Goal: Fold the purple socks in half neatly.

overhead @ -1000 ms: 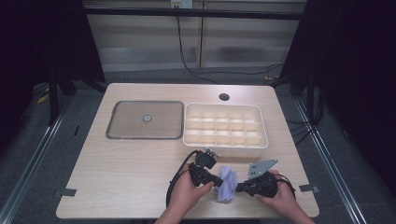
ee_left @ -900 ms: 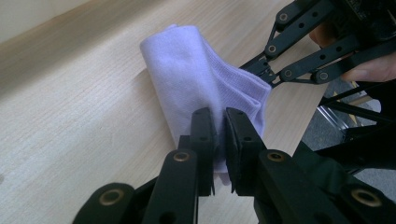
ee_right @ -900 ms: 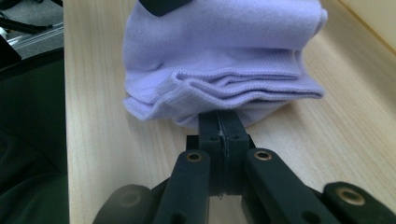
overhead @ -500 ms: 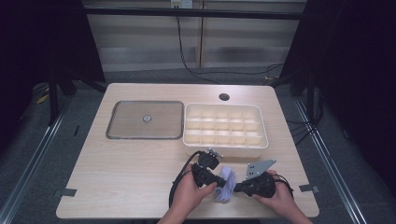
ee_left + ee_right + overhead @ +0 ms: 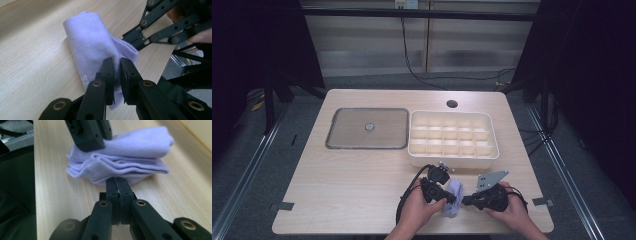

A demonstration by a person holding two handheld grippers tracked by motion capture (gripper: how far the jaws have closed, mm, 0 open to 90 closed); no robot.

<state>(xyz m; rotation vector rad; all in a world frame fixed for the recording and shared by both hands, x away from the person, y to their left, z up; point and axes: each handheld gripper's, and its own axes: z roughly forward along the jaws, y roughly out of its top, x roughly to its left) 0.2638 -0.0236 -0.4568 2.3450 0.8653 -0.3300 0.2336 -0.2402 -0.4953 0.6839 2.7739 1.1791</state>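
Observation:
A folded lavender cloth (image 5: 455,190) lies near the front edge of the wooden table (image 5: 347,185), between the person's two hands. My left gripper (image 5: 450,199) comes in from the left. In the left gripper view its jaws (image 5: 117,72) are shut on a fold of the cloth (image 5: 92,45). My right gripper (image 5: 463,201) comes in from the right, and its linkage shows across the cloth (image 5: 150,37). In the right gripper view its jaws (image 5: 117,182) are pressed together on the lower edge of the layered cloth (image 5: 125,162), with the left gripper's finger (image 5: 87,135) on top.
A cream tray with several compartments (image 5: 453,161) stands just behind the hands. A flat grey lid with a centre knob (image 5: 347,130) lies to its left. A cable hole (image 5: 452,104) sits at the table's back. Black cables loop beside the left hand.
My left gripper has edged a little to the right with its part of the cloth, which now looks more bunched. The right gripper has kept still.

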